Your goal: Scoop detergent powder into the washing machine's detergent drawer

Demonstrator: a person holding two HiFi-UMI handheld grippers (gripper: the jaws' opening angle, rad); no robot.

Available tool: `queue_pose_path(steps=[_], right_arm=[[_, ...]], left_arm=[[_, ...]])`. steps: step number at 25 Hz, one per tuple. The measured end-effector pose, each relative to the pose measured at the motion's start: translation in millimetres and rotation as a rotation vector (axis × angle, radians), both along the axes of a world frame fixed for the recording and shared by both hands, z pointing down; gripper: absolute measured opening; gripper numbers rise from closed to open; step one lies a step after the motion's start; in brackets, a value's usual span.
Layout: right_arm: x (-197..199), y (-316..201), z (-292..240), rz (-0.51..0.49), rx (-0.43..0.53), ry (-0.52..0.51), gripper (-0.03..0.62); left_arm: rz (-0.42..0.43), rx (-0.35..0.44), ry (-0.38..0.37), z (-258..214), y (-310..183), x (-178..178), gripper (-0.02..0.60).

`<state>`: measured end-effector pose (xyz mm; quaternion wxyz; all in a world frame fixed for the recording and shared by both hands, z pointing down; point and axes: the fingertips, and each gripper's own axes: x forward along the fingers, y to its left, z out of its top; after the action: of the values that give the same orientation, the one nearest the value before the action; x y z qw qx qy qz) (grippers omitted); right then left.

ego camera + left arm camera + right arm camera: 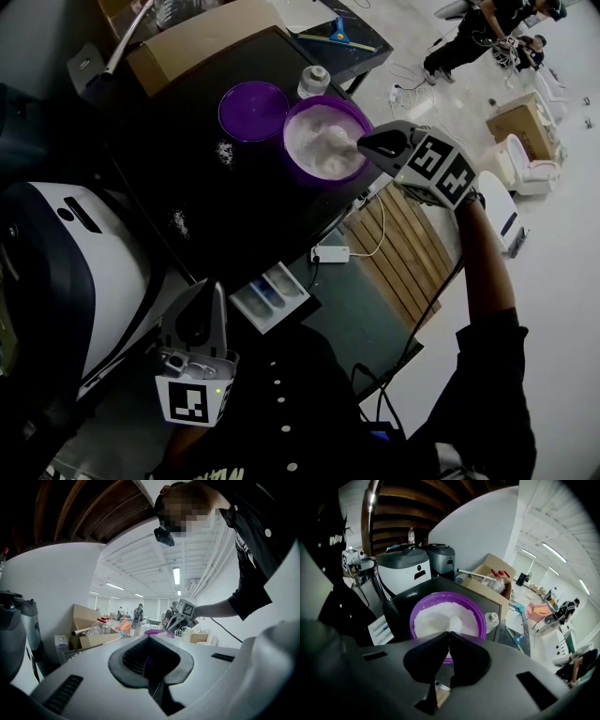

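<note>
At the far left of the head view stands the washing machine point(66, 272). My left gripper point(208, 298) hovers just in front of it. Its jaws look slightly parted and hold nothing, so that hand is idle.

Just to the right of it, at about its 3 o'clock, the detergent drawer point(272, 296) is pulled out. Its compartments are open to the top and I can see no powder in them.

Further right and higher, on the black table point(244, 211), sits the purple bowl point(309, 174), heaped with white powder. My right gripper point(364, 146) reaches into it from the 3 o'clock side, tilted downward. Its jaws are pressed together on the handle of the white scoop point(337, 141), whose cup is buried in the powder.

What matters next is the line from bowl to drawer. From my right fingertips the drawer lies at roughly 7 o'clock, well apart, off the table's near edge and lower. My left hand is much nearer the drawer, but the right one has the scoop. I judge the load has to travel down and left, held level so it doesn't spill.
</note>
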<state>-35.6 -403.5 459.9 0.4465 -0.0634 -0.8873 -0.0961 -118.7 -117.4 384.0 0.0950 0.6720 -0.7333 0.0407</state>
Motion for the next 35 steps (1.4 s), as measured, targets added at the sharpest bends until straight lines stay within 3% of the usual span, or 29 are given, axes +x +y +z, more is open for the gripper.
queue_pose_path(steps=[7, 11, 16, 29, 31, 35], right_arm=[[-5.0, 13.4, 8.3, 0.189, -0.233, 0.037, 0.032], [-3.8, 14.6, 5.4, 0.332, -0.414, -0.002, 0.032], [-1.3, 16.1, -7.7, 0.504, -0.649, -0.134, 0.032], [21.3, 23.8, -35.1, 0.870, -1.103, -0.598, 0.032], [25.2, 29.9, -36.6, 0.900, -1.138, -0.643, 0.032], [31.4, 43.5, -44.0, 0.910, -1.110, -0.686, 0.032]], left_arm=[[-0.009, 0.006, 0.002, 0.4, 4.1, -4.0, 0.014], [0.000, 0.011, -0.004, -3.8, 4.3, -2.9, 0.014], [0.006, 0.028, -0.011, -13.0, 4.8, -4.6, 0.014], [0.055, 0.138, -0.076, -52.1, -0.9, -7.8, 0.014], [0.068, 0.148, -0.081, -57.2, 0.0, -6.4, 0.014], [0.096, 0.168, -0.091, -64.4, 0.9, -3.3, 0.014]])
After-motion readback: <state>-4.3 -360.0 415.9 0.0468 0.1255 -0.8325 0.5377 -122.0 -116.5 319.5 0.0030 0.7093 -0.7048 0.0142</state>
